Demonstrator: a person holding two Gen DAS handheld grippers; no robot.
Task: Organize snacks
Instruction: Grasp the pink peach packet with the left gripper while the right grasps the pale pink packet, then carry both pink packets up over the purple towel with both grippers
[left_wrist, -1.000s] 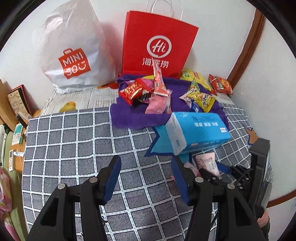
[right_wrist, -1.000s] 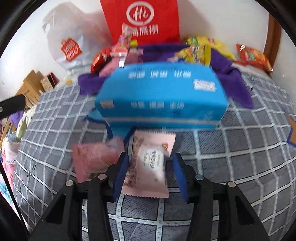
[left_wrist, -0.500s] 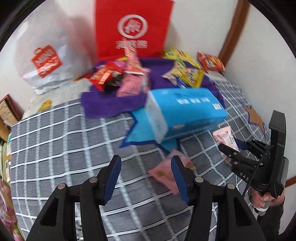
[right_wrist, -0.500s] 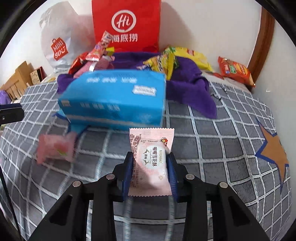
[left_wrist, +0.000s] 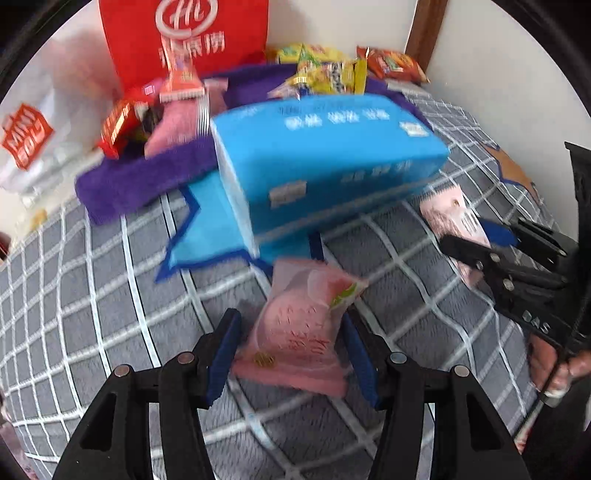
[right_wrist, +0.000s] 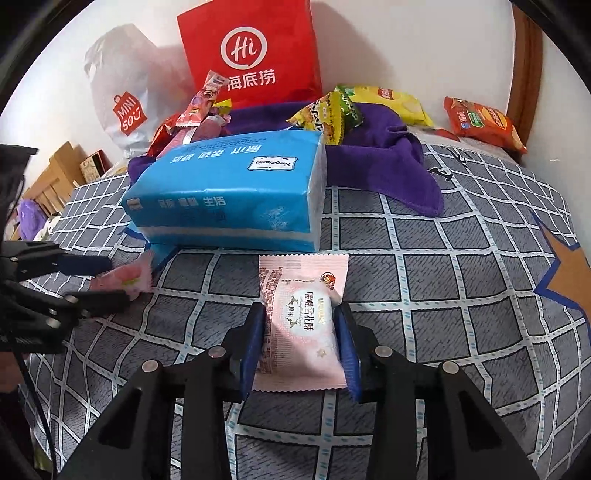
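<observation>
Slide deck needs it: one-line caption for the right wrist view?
Right gripper pads clamp a pale pink snack packet on the checked cloth, in front of a blue tissue pack.

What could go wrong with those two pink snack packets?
The right gripper pinches the pale packet, but its jaws are opening, so it might slip out. The left gripper is open around the pink packet; that puffy wrapper could squirt away when squeezed. The tissue pack lies just beyond both and could get bumped.
</observation>
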